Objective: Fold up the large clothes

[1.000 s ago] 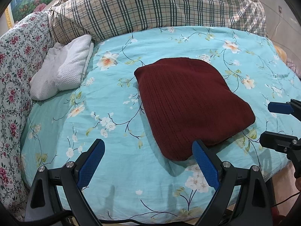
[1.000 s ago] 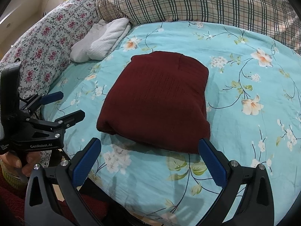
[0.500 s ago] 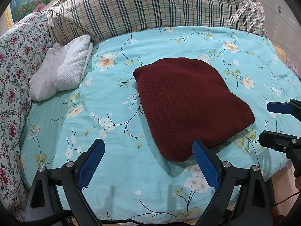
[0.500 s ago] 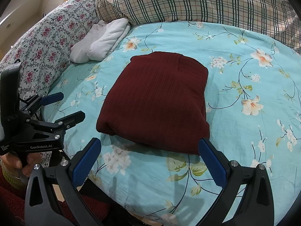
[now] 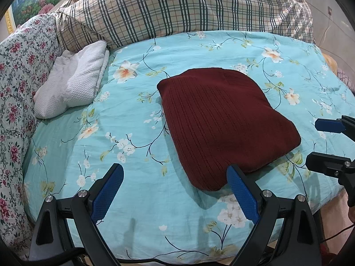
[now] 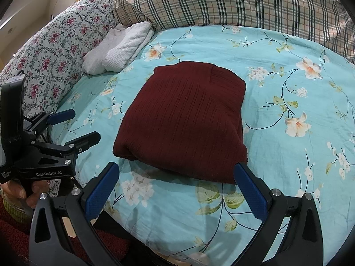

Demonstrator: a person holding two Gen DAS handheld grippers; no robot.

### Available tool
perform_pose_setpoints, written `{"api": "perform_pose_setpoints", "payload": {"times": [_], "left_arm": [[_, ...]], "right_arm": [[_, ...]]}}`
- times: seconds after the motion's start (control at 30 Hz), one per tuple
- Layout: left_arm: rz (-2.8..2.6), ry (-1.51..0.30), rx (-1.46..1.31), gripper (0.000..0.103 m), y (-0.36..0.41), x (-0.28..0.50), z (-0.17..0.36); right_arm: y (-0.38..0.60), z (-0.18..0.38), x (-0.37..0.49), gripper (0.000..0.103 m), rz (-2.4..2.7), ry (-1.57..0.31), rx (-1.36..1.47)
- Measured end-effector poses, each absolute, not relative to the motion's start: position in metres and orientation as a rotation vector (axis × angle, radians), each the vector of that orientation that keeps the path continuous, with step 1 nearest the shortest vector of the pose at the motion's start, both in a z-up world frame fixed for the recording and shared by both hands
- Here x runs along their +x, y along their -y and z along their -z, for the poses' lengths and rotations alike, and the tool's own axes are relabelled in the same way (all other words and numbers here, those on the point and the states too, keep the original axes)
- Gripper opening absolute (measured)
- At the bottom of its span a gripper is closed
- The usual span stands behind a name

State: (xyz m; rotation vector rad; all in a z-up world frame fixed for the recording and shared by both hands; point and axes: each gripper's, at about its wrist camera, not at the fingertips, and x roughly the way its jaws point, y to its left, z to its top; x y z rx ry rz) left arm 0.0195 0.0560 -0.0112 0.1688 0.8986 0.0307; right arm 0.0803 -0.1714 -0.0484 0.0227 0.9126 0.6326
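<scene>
A dark red ribbed sweater lies folded into a compact rectangle on the turquoise floral bedspread. My left gripper hovers open over the bed's near edge, just short of the sweater's near corner, its fingers empty. My right gripper is open too, its right finger close to the sweater's near right corner. Each gripper shows in the other's view: the right gripper at the right edge, the left gripper at the left, held by a hand.
A folded white textured cloth lies at the back left of the bed. A plaid quilt is heaped along the back, and a floral pillow lines the left side. The bed's edge drops off right in front.
Almost nothing has changed. Both grippers stay open and hold nearly the same position near the bed's edge, and the sweater lies still.
</scene>
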Motion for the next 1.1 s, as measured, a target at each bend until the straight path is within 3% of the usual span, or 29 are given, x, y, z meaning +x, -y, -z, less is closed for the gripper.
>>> {"api": "perform_pose_setpoints", "payload": {"times": [1.1], "left_arm": [[-0.021, -0.877, 0.166, 0.094, -0.068, 0.041, 0.009]], "right_arm": [[0.169, 0.046, 0.093, 0.103, -0.629, -0.913, 0.033]]}}
